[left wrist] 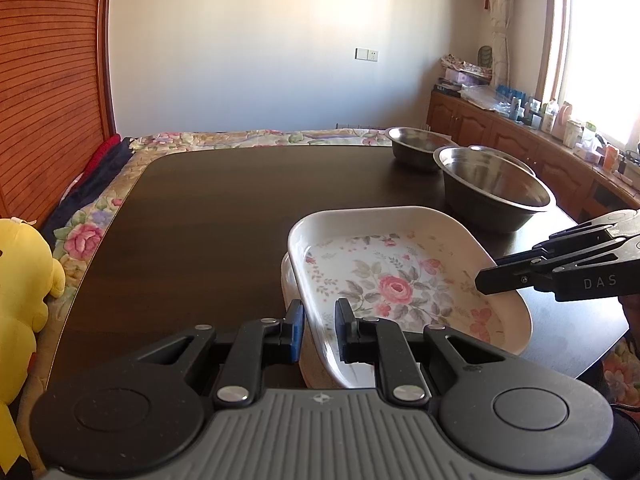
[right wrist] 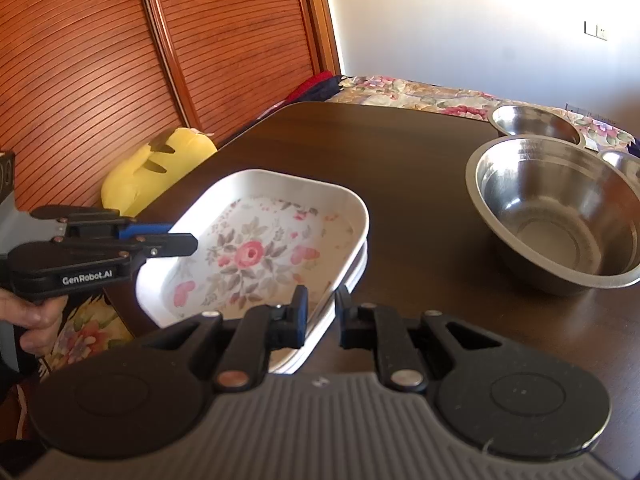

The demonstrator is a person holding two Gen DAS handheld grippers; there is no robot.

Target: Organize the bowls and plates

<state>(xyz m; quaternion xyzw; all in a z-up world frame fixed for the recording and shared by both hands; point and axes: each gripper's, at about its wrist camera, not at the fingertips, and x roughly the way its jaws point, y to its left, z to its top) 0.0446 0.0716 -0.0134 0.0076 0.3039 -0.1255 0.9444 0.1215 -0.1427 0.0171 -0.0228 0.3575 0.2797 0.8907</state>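
Fingers of both grippers, left and right, pinch opposite rims of the top plate, tilted over another on the counter. Plates nearly stacked; bowls remain unnested.

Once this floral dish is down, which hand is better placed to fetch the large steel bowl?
Right. The large steel bowl sits on the right gripper's side of the floral dish; the left gripper pinches the opposite rim and would have to reach across the dish.
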